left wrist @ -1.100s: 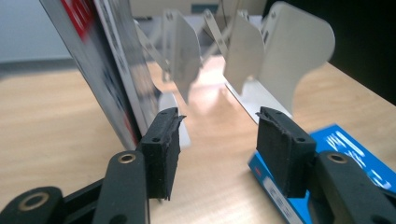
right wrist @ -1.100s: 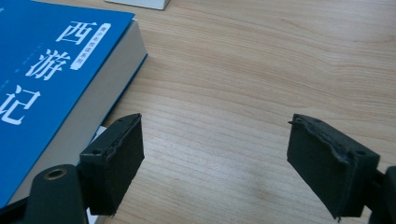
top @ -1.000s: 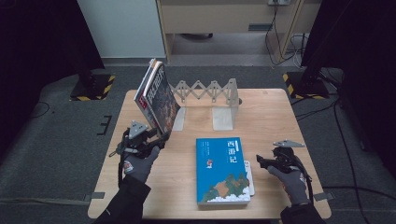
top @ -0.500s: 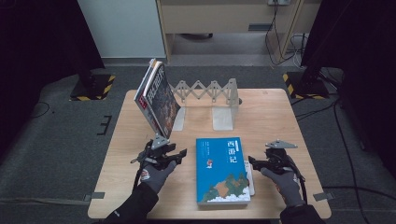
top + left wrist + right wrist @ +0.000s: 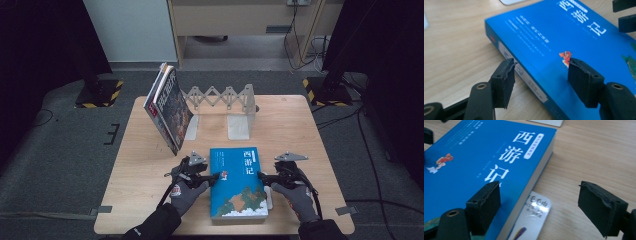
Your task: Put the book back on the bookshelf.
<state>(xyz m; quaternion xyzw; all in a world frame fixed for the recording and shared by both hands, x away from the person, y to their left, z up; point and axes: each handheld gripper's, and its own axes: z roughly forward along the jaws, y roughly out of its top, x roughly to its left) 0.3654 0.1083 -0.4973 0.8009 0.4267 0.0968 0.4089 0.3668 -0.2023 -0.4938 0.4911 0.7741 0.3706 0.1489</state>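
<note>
Blue book (image 5: 238, 181) w/ white title, small red figure, lies flat btwn both grippers. Left gripper (image 5: 212, 176) jaws just opening, straddling its spine edge; right gripper (image 5: 265, 177) jaws apart at page edge.

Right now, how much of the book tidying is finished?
Partly done: two books already lean at the rack. In hand: the left gripper and right gripper flank the blue book, which lies flat on the table; the left jaws have just been opening across its spine edge, not yet pressing. Left: probably lifting it and standing it in the rack.
</note>
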